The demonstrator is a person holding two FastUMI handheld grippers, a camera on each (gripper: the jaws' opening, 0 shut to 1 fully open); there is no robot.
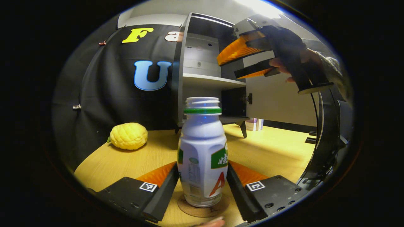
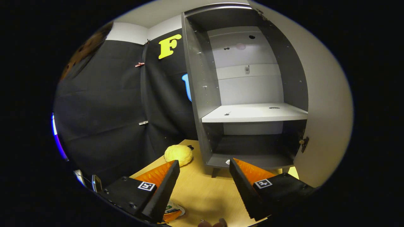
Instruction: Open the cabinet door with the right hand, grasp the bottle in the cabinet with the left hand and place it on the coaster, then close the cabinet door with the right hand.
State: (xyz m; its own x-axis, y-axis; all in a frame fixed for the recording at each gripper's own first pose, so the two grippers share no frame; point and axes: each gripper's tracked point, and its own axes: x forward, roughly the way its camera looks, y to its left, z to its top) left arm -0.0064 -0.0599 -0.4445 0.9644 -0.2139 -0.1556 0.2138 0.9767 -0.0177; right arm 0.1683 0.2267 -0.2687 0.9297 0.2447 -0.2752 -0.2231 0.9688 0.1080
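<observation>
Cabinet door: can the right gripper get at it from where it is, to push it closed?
Probably yes. The right gripper is open and empty, facing the cabinet, with the cabinet door swung wide at its right. Nothing stands between them; the bottle sits on the coaster.

- I see a smooth, shiny plastic bottle (image 1: 202, 151) on a brown, cork-like coaster (image 1: 202, 208).
- The table (image 1: 271, 151) looks like pale wood — smooth.
- The cabinet (image 2: 249, 112) looks matt.
</observation>
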